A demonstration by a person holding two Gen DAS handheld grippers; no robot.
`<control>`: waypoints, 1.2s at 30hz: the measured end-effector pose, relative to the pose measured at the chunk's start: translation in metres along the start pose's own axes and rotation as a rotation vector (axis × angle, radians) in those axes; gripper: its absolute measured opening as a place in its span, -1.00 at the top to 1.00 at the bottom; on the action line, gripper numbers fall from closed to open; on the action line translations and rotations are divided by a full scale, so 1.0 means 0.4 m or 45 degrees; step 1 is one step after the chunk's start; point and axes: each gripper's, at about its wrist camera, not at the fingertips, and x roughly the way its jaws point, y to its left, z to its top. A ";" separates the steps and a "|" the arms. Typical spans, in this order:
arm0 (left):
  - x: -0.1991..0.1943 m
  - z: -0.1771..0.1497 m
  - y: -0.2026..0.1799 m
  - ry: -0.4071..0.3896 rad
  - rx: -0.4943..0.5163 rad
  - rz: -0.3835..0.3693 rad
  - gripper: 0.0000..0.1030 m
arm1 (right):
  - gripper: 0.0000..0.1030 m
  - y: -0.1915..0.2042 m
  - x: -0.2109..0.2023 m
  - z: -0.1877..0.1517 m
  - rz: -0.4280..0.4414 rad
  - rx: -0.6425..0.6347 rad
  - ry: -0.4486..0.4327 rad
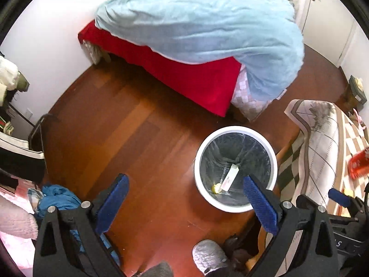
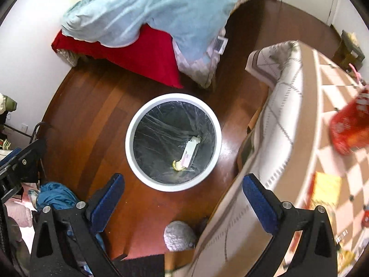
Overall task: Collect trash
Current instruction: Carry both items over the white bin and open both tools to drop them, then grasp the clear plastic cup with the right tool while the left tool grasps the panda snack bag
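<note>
Both grippers, left [image 1: 185, 185] and right [image 2: 183, 183], are hanging spread wide w/ nothing held, white bin [image 2: 173, 185] sitting at 12 o'clock holding a wrapper [image 2: 190, 153].

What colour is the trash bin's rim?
White, around a clear-lined dark inside; the trash bin shows best in the right wrist view.

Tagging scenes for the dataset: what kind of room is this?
Most likely a bedroom: a bed with a light blue duvet, a wood floor, and a lined white trash bin beside a cloth-covered table.
</note>
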 end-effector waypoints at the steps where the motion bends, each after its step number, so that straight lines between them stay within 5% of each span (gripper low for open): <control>1: -0.023 -0.008 0.001 -0.016 0.007 0.001 -0.96 | -1.00 0.001 -0.032 -0.014 -0.004 -0.003 -0.021; 12: -0.246 -0.106 -0.004 -0.129 0.030 -0.037 -0.96 | -1.00 0.007 -0.305 -0.137 0.041 -0.012 -0.220; 20: -0.405 -0.159 -0.056 -0.274 0.068 0.040 -0.96 | -1.00 -0.069 -0.465 -0.245 0.143 0.091 -0.302; 25: -0.409 -0.220 -0.182 -0.269 0.133 -0.052 -0.96 | -1.00 -0.284 -0.507 -0.362 0.080 0.294 -0.271; 36: -0.237 -0.414 -0.722 0.083 0.606 -0.357 -0.96 | -0.99 -0.850 -0.484 -0.643 -0.216 0.801 -0.116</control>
